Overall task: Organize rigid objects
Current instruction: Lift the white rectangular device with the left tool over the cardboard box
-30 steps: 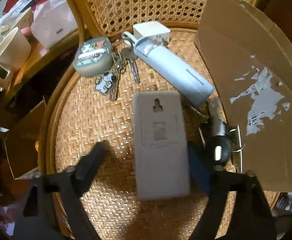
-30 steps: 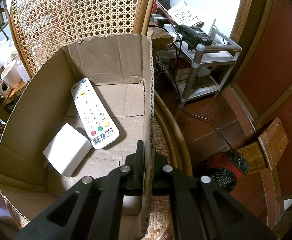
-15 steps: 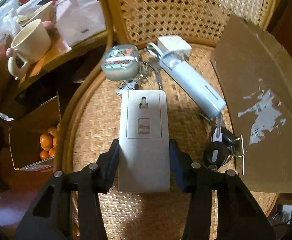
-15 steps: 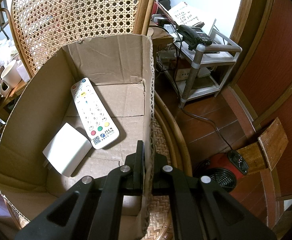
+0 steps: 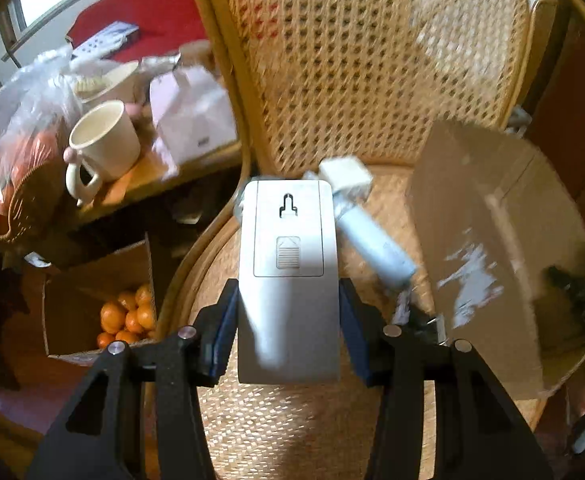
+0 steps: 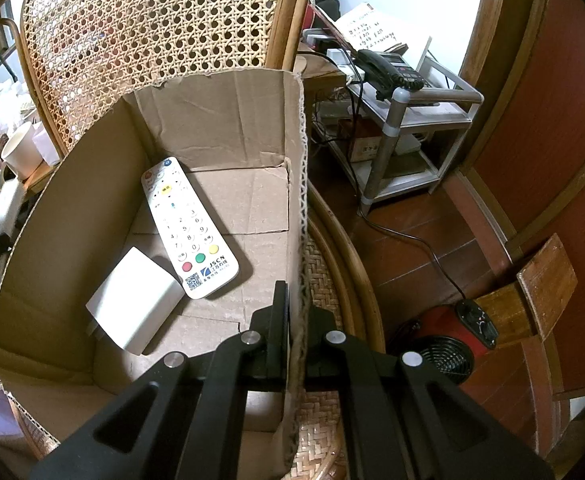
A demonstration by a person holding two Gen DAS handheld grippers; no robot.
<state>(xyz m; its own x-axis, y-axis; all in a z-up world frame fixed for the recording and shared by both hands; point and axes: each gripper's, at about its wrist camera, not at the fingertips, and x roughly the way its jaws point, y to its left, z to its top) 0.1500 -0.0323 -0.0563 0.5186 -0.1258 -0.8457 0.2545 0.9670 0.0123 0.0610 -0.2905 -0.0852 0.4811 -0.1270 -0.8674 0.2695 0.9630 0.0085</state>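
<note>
Above the wicker seat (image 5: 276,432), jaws clamp a grey remote (image 5: 288,280).

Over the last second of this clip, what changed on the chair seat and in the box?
The left gripper closed on the grey remote, lying back-side up, and lifted it off the woven seat. The right gripper stayed clamped on the cardboard box wall. Inside the box, the white remote and white charger did not move.
</note>
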